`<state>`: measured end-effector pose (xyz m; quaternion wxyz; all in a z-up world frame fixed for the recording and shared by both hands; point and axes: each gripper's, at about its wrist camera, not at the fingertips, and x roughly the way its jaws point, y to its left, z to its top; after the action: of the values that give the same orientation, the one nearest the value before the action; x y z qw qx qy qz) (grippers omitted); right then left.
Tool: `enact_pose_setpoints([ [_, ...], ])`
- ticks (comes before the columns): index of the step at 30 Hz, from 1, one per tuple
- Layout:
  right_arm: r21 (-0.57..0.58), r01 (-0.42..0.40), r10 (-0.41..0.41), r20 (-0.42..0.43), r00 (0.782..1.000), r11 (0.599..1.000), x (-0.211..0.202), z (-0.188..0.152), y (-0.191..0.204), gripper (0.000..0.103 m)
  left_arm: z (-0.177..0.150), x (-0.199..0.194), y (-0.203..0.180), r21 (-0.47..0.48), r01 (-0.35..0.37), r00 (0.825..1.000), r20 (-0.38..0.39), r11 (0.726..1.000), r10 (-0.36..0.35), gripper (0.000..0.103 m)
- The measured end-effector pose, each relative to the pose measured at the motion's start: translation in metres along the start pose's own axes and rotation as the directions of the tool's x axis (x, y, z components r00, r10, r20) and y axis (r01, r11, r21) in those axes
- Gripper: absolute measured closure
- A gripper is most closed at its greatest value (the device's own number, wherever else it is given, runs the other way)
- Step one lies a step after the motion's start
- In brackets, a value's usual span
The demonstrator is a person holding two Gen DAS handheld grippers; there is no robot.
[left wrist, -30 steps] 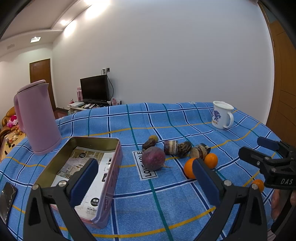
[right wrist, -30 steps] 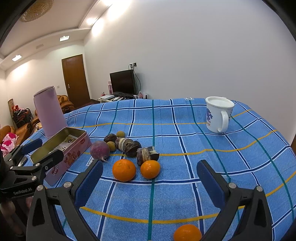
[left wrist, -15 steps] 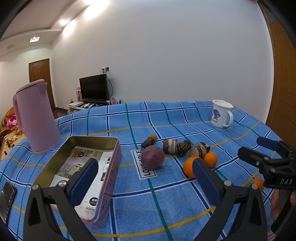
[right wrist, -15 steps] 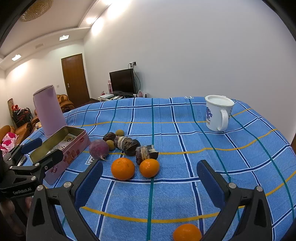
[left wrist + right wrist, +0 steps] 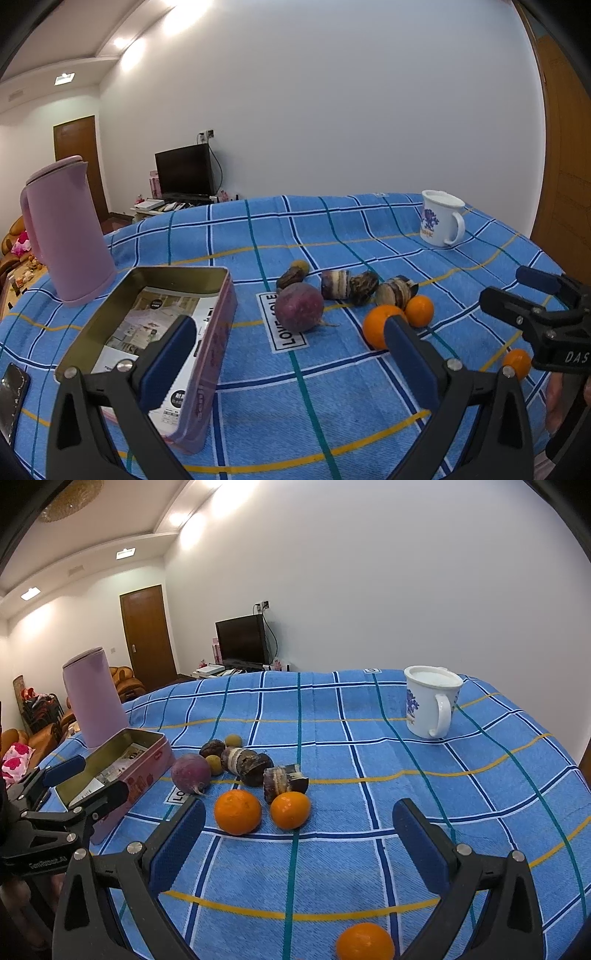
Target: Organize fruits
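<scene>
An open pink tin box (image 5: pixel 155 325) (image 5: pixel 122 764) lies on the blue checked cloth at the left. Beside it lie a purple round fruit (image 5: pixel 299 307) (image 5: pixel 191 773), several brown striped pieces (image 5: pixel 349 284) (image 5: pixel 245 762), small yellow-brown fruits (image 5: pixel 233 740) and two oranges (image 5: pixel 237 811) (image 5: pixel 290 809). A third orange (image 5: pixel 365 941) lies near my right gripper. My left gripper (image 5: pixel 291 354) is open and empty above the cloth by the box. My right gripper (image 5: pixel 299 843) is open and empty just short of the two oranges.
A pink kettle (image 5: pixel 64 232) stands behind the box. A white mug (image 5: pixel 430 705) stands at the far right. A phone (image 5: pixel 13 391) lies at the left edge of the table. The table edge falls away behind the mug.
Both grippers have drifted slightly toward the fruits; the view has shifted a little. Nothing was grasped or moved.
</scene>
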<state>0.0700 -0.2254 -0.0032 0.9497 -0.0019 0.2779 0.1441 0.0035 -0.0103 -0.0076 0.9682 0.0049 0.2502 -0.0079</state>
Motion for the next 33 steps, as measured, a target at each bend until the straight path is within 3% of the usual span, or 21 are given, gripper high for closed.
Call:
enact_pose_setpoints([
  [8,0.001,0.022,-0.022,-0.018,1.0,1.0,-0.002,-0.008,-0.013,0.001,-0.006,0.006,-0.011,0.023,0.011,1.0,-0.02,1.0,-0.011,0.0],
  [16,-0.057,0.079,-0.082,-0.046,0.996,0.995,-0.024,-0.045,-0.029,0.002,-0.018,0.013,-0.025,0.055,0.039,0.997,-0.064,0.998,-0.036,0.0],
  [18,-0.057,0.069,-0.073,-0.06,0.996,0.996,-0.028,-0.056,-0.035,0.008,-0.019,0.014,-0.028,0.057,0.043,0.997,-0.067,0.997,-0.039,0.0],
  [20,-0.049,0.045,-0.049,-0.089,0.995,0.998,-0.027,-0.065,-0.04,0.024,-0.018,0.013,-0.029,0.053,0.049,0.997,-0.069,0.997,-0.045,0.0],
  [24,-0.04,0.009,-0.014,-0.127,0.992,0.999,-0.017,-0.071,-0.042,0.031,-0.018,0.012,-0.035,0.062,0.066,0.995,-0.078,0.996,-0.061,0.0],
  [26,-0.026,-0.027,0.023,-0.157,0.987,0.999,-0.009,-0.075,-0.043,0.057,-0.016,0.014,-0.037,0.066,0.085,0.993,-0.088,0.994,-0.079,0.0],
  [28,-0.008,-0.059,0.056,-0.191,0.98,0.998,-0.002,-0.079,-0.044,0.064,-0.014,0.016,-0.038,0.061,0.096,0.991,-0.1,0.993,-0.09,0.0],
  [33,0.012,-0.076,0.077,-0.176,0.981,0.997,0.001,-0.073,-0.046,0.065,-0.008,0.027,-0.046,0.063,0.132,0.983,-0.135,0.989,-0.123,0.007],
])
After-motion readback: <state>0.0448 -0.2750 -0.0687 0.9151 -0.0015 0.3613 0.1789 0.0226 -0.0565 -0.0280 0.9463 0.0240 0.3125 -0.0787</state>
